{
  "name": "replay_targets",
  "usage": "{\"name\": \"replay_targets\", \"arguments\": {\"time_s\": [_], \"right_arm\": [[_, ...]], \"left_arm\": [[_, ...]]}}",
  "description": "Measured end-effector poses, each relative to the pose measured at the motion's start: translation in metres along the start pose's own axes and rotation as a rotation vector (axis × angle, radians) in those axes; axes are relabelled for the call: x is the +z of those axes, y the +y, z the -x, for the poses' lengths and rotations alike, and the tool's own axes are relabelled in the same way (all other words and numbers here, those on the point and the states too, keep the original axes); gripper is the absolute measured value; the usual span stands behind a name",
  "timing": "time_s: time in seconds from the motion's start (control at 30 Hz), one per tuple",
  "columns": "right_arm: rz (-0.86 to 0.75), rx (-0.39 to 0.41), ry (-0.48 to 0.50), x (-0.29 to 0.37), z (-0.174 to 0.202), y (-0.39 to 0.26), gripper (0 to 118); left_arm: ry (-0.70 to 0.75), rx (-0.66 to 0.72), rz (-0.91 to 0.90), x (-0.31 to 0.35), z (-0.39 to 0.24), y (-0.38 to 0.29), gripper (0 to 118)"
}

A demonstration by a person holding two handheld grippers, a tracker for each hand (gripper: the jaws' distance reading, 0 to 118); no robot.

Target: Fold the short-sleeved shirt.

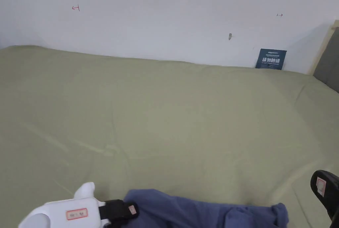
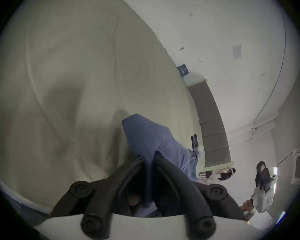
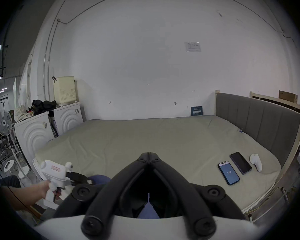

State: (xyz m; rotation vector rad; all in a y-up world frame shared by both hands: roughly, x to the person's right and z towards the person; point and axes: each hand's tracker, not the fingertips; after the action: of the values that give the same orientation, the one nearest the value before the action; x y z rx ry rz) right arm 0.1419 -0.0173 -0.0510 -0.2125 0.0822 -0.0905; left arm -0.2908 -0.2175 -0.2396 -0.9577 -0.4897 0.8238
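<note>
Head view: left tool (image 1: 127, 210) grips blue shirt (image 1: 205, 212) on bed (image 1: 165, 112).

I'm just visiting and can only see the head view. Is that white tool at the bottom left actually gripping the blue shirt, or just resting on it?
Observer: Gripping. In the left gripper view, the left tool has both jaws pressed on a fold of the blue shirt.
Operator: And the black thing at the right edge?
Observer: That is the right tool. In its own view the jaw tips meet with no cloth between them.
Operator: Is anything else lying on the bed?
Observer: Yes. A lit phone, a dark phone and a white controller lie side by side near the grey headboard.
</note>
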Motion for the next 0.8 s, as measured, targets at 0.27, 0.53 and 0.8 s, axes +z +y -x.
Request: {"name": "replay_targets", "arguments": {"time_s": [0.27, 0.53, 0.8], "right_arm": [[-0.028, -0.006, 0.023, -0.02, 0.005, 0.008, 0], [-0.015, 0.018, 0.049, -0.028, 0.017, 0.007, 0], [-0.006, -0.001, 0.027, -0.019, 0.01, 0.003, 0]], "left_arm": [[0.18, -0.008, -0.243, 0.146, 0.004, 0.042, 6], [0.312, -0.125, -0.287, 0.18, -0.032, 0.031, 6], [0.188, -0.307, -0.006, 0.053, -0.084, 0.01, 6]]}}
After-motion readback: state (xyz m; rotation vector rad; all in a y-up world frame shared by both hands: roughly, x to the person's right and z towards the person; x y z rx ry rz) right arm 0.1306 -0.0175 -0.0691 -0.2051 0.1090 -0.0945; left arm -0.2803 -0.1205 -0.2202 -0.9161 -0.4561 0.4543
